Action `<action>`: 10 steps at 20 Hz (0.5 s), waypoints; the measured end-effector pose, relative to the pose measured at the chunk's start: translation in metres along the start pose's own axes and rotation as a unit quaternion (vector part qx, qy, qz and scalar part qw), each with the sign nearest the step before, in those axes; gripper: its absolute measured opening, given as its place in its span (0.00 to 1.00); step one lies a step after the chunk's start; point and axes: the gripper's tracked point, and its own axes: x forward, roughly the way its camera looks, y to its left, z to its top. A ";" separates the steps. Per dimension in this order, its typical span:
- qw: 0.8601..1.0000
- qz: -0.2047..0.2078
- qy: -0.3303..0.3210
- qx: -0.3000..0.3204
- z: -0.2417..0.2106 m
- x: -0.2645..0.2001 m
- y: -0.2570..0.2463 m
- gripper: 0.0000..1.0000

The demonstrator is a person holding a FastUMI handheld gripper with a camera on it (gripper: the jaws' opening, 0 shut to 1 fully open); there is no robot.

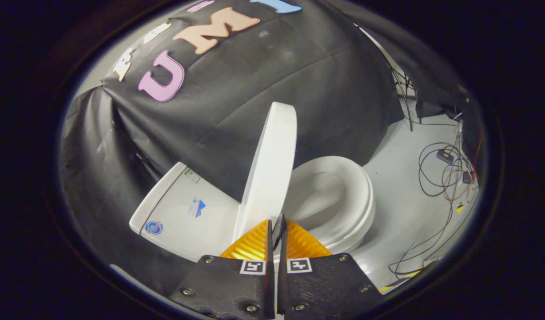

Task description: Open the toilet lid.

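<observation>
You are working in a staged recording booth, not a real bathroom. A white toilet (299, 195) stands on a bare pale floor (401, 186), backed by a black cloth wall (263, 80) draped loosely around it. Loose cables (445, 173) and small electronic boxes (444, 156) lie scattered on the floor beside it.

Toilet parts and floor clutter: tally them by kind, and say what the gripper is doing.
Raised white plastic toilet lid: 1
White oval toilet seat: 1
White ceramic cistern: 1
Small dark boxes among the floor cables: 2
Total: 5
Gripper: fingers shut together, just before the lid's lower edge.
</observation>
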 end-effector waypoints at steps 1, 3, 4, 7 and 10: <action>1.000 -0.001 -0.003 -0.007 0.001 -0.001 0.003 0.03; 1.000 -0.004 -0.006 -0.021 0.002 -0.003 0.010 0.03; 1.000 -0.004 -0.007 -0.030 0.003 -0.003 0.014 0.03; 0.999 -0.008 -0.013 -0.051 0.006 -0.006 0.025 0.03; 0.997 -0.014 -0.019 -0.080 0.009 -0.010 0.038 0.03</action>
